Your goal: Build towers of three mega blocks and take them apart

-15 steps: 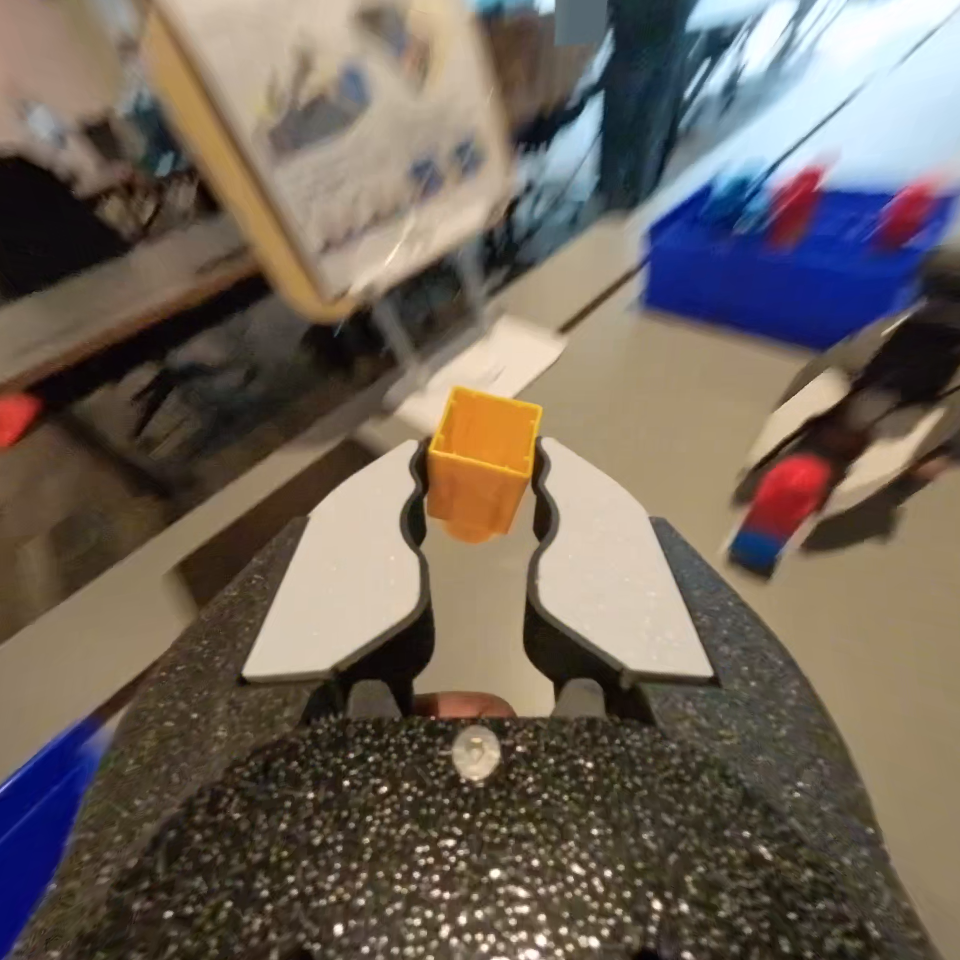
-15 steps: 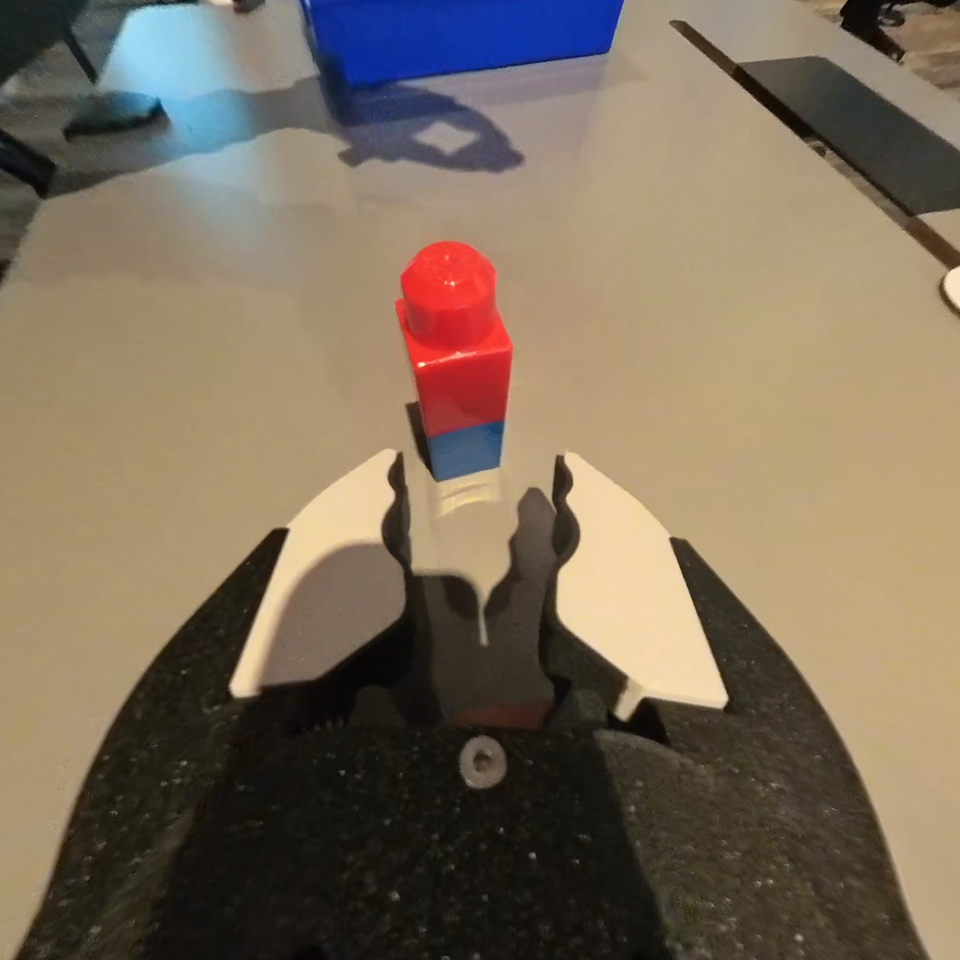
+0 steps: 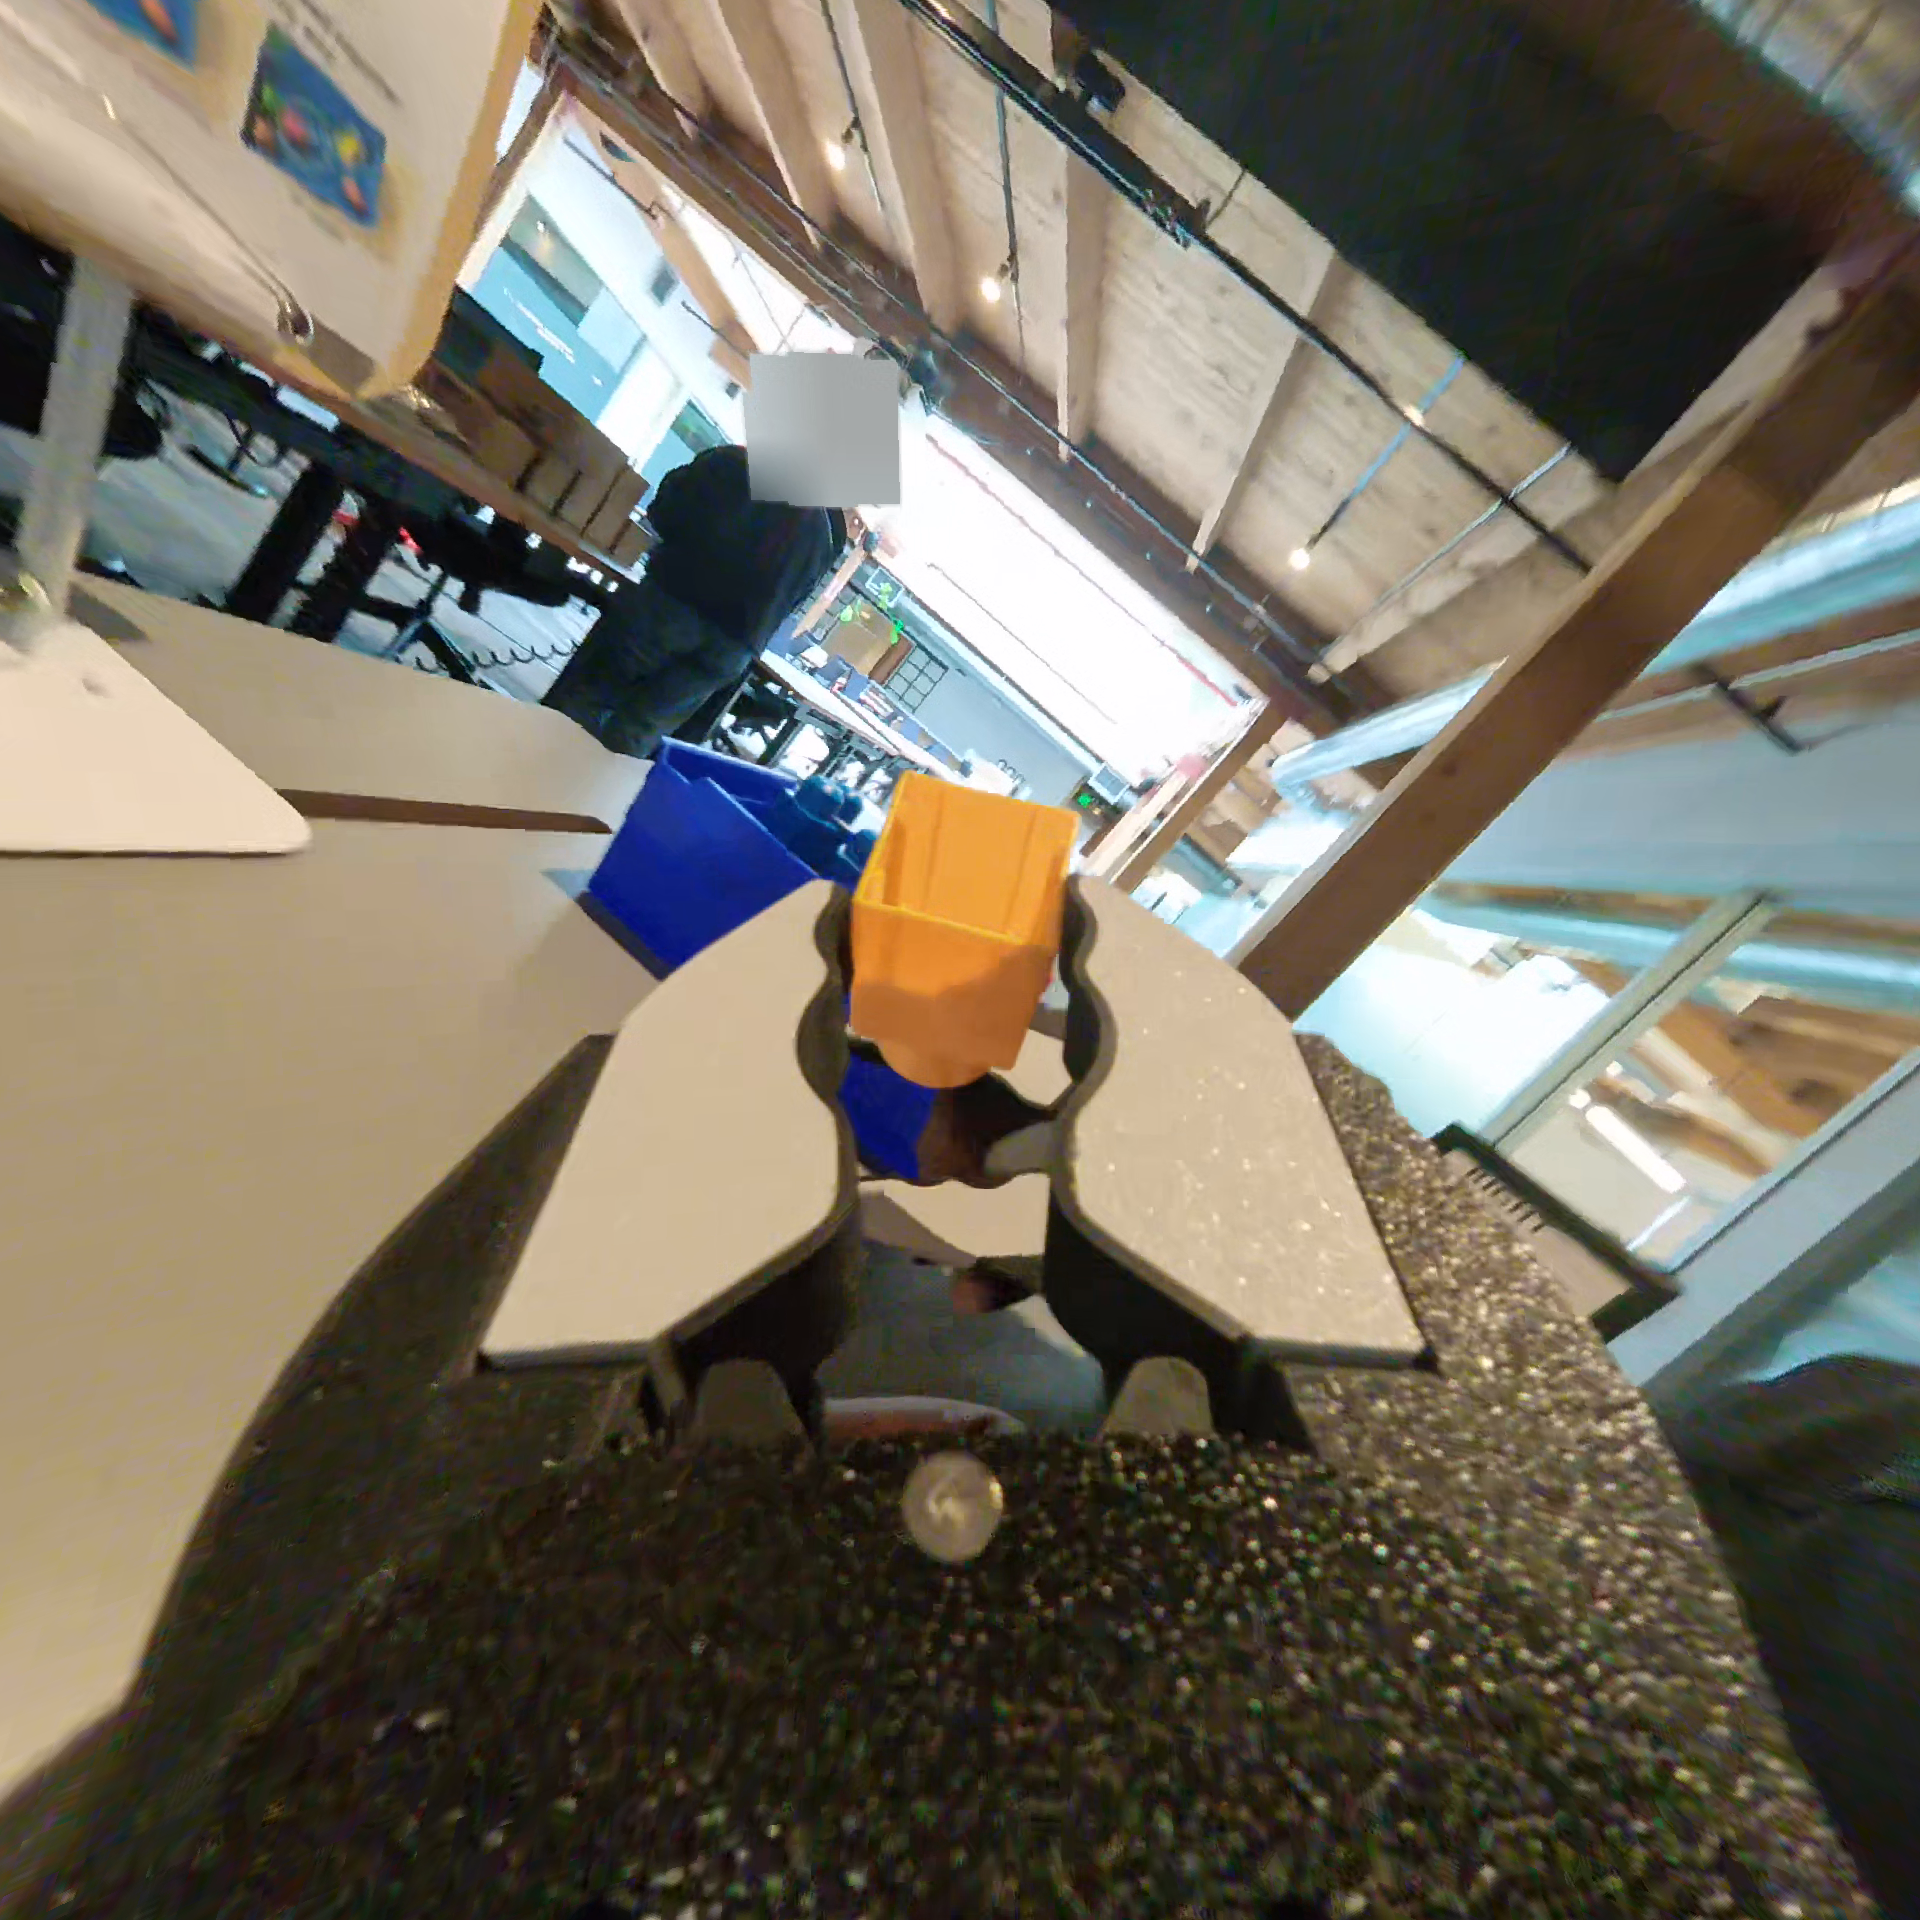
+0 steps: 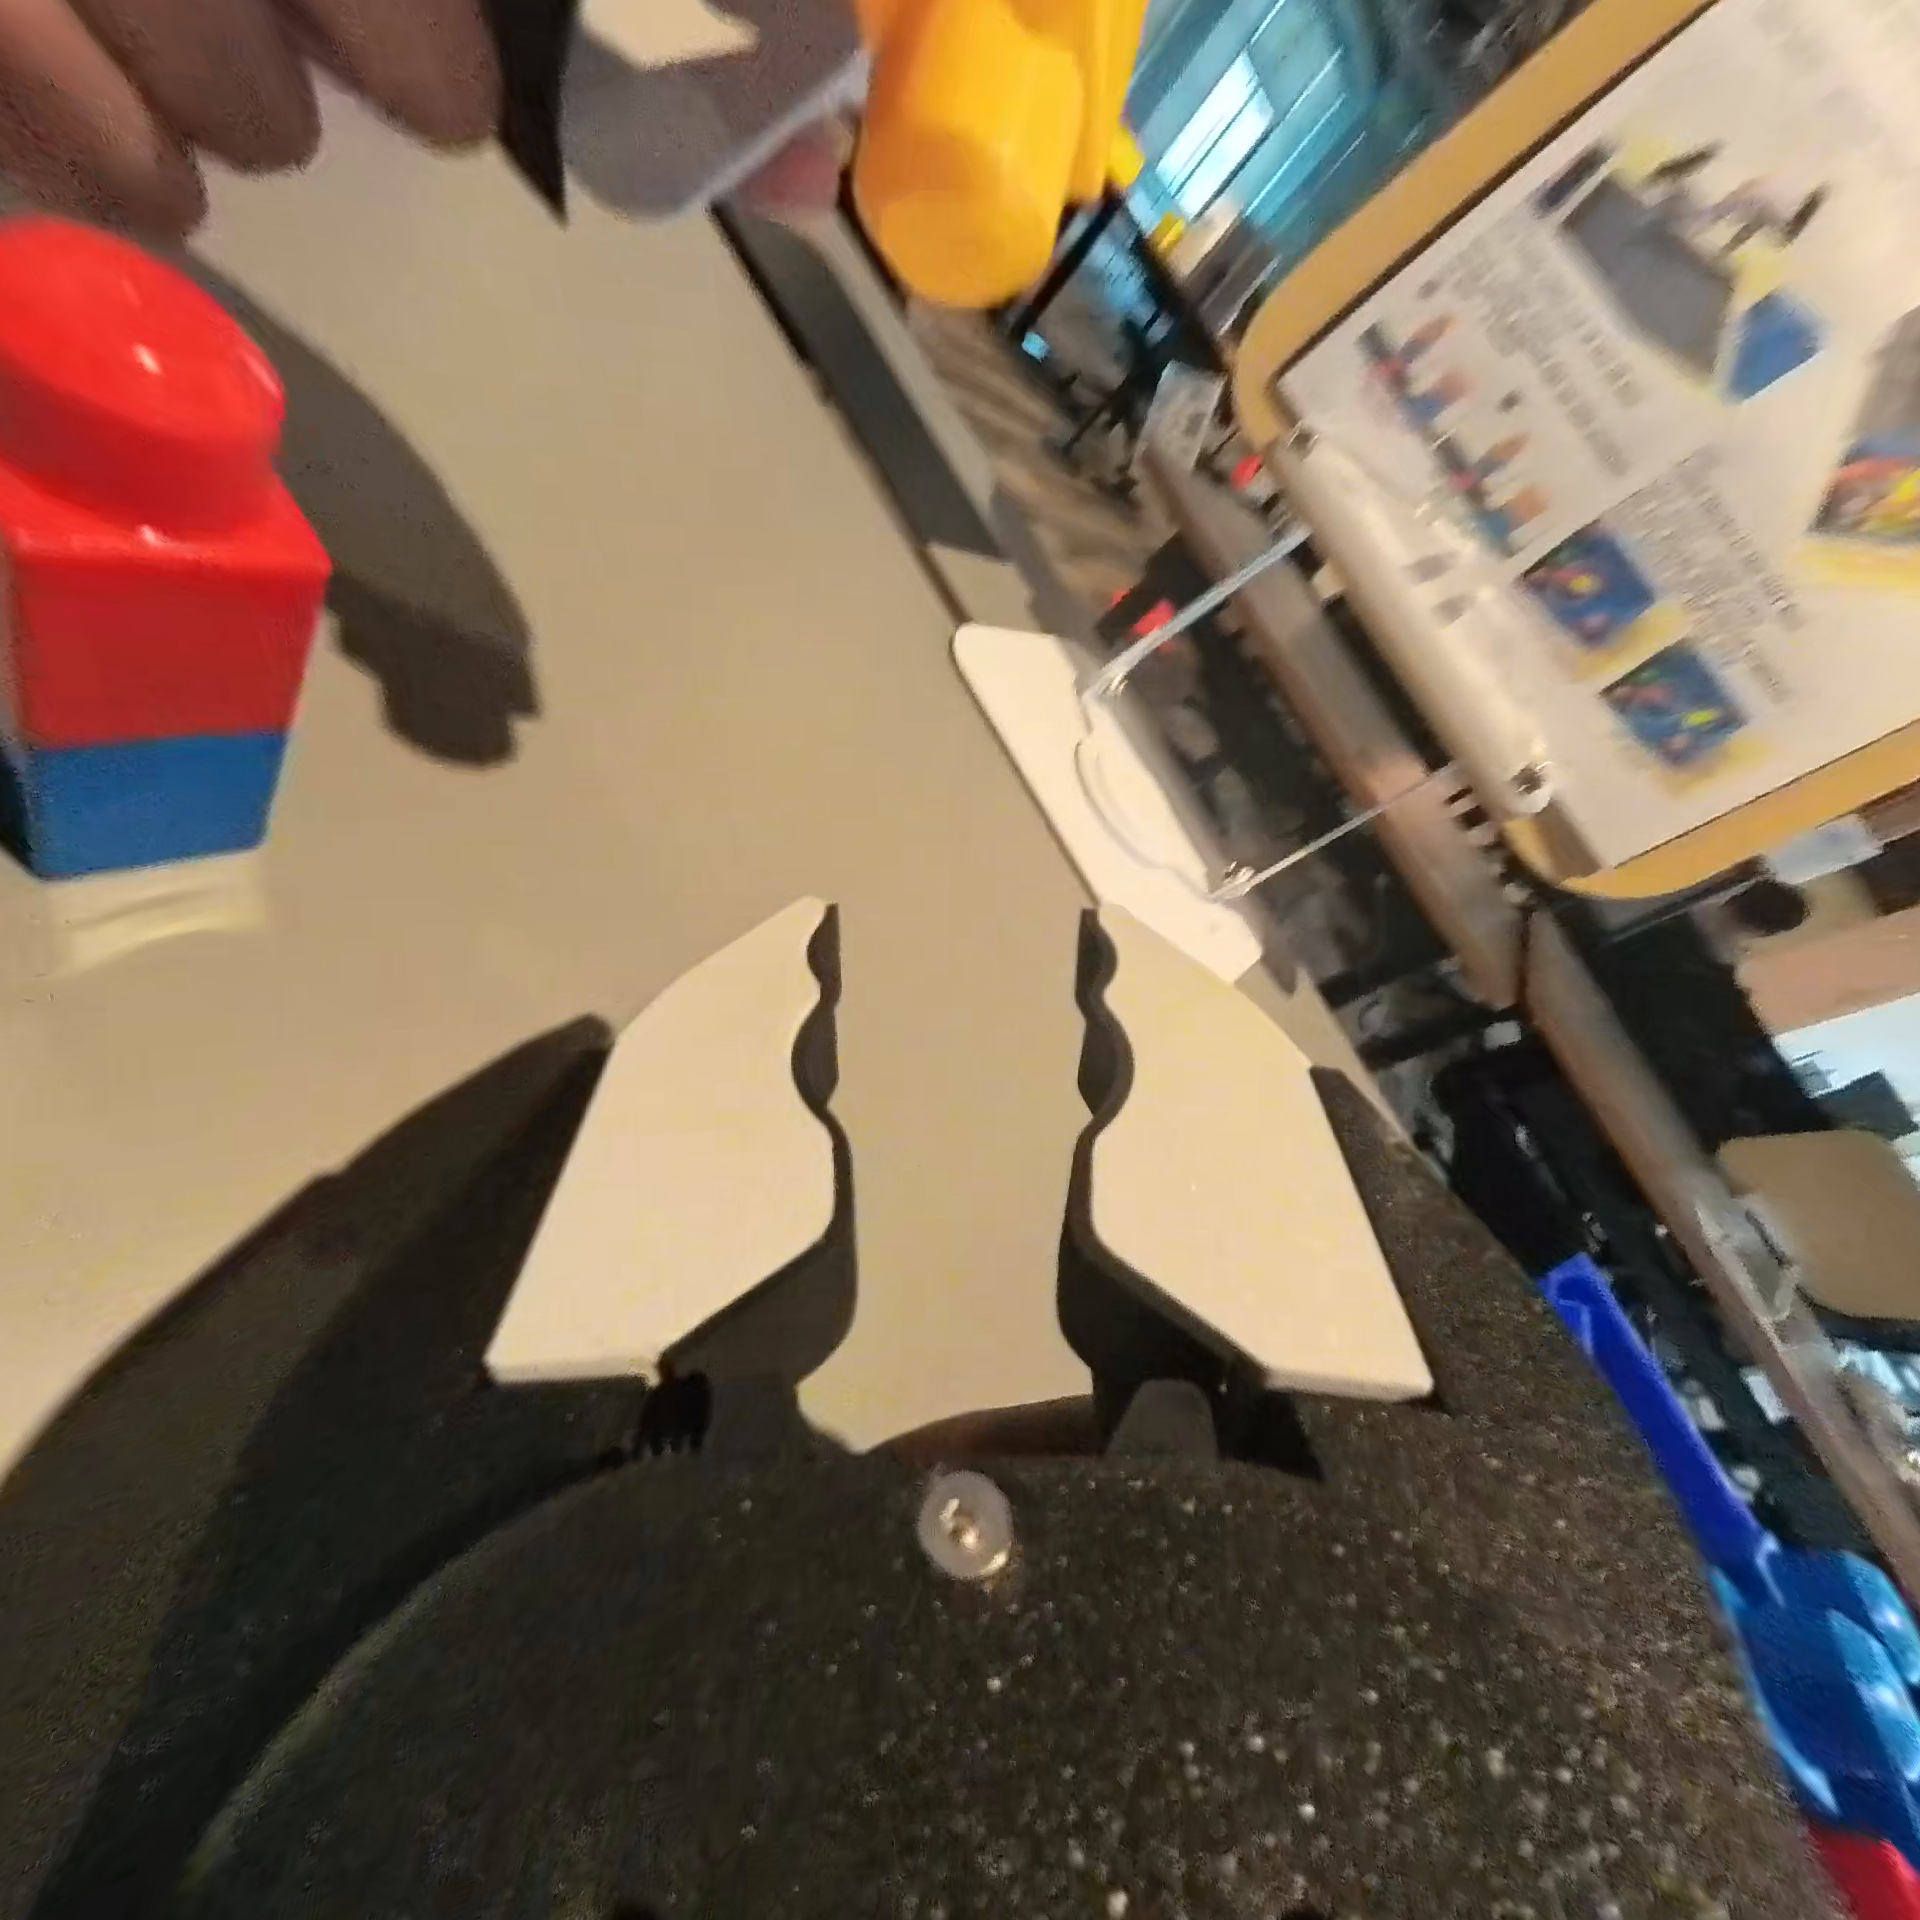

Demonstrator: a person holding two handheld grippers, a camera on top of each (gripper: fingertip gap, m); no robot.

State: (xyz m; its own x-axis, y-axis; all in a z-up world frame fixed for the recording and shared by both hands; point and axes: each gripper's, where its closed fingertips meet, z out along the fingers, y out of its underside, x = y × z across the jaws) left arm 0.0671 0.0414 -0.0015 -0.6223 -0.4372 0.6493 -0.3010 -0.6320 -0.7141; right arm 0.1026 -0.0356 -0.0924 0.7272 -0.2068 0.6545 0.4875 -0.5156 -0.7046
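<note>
My left gripper (image 3: 951, 940) is shut on an orange block (image 3: 956, 935), held in the air with its hollow underside facing away from the camera. A blue block (image 3: 883, 1117) shows through the gap below it. In the right wrist view a red block (image 4: 145, 520) sits on a blue block (image 4: 145, 800) on the grey table (image 4: 675, 623), at the far left. My right gripper (image 4: 956, 935) is open and empty, to the right of that stack. The orange block (image 4: 966, 156) in the left gripper hangs at the top of that view.
A blue bin (image 3: 707, 873) with blocks stands on the table ahead of the left gripper. A framed poster board (image 4: 1579, 468) on a white base (image 4: 1101, 790) stands along the table edge. A person (image 3: 717, 603) stands in the background. More blue blocks (image 4: 1818, 1662) lie at the lower right. The tips of one gripper are about 12 centimetres away from the tips of the other.
The left gripper has tilted upward with the orange block and moved over the stack. The right gripper has swung right, so the red-and-blue stack is now at its left.
</note>
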